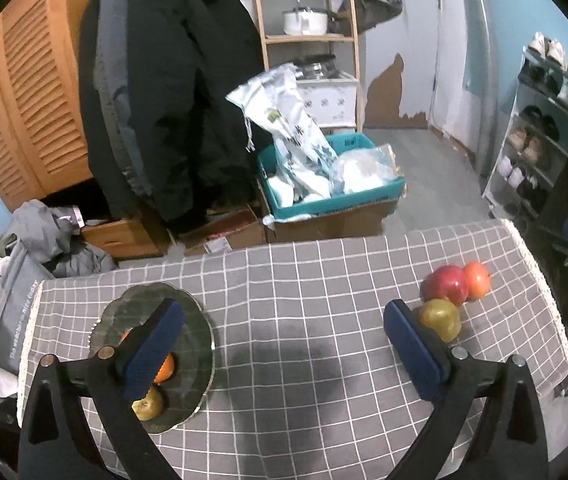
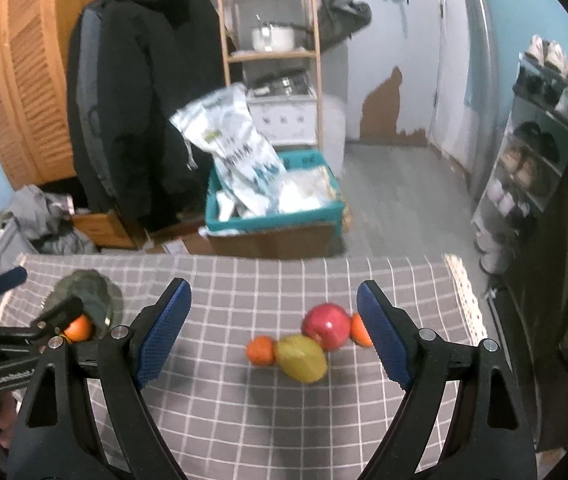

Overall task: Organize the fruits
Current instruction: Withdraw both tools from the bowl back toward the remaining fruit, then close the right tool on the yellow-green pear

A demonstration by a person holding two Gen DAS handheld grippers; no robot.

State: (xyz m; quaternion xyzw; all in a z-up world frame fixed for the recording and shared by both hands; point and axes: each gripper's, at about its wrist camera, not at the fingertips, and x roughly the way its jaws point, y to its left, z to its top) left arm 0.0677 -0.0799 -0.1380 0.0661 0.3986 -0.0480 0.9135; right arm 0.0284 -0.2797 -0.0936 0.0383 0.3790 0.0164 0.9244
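Over a grey checked cloth (image 1: 304,280), both grippers hang w/ jaws wide, nothing between the pads.

Left side: dark plate (image 1: 199,332) sits near the cloth's left fringe, holding an orange (image 1: 165,369) and a yellowish fruit (image 1: 148,405). Left gripper (image 1: 284,344) straddles it – one finger over the plate, other finger just beside the loose pile.

Mid cloth: bare squares btwn plate and pile, plenty of room to move.

Right side: loose fruit in a tight cluster, touching – small orange (image 2: 261,351), yellow-green fruit (image 2: 302,360), red apple (image 2: 327,326), second orange (image 2: 359,330) partly behind the right gripper's (image 2: 271,336) right finger. Cluster lies btwn its open fingers, pads not on anything. Lace trim (image 2: 464,292) marks the cloth's right edge, a strip of free cloth btwn it and the pile. Far edge drops to floor w/ a teal crate (image 2: 275,216) beyond.
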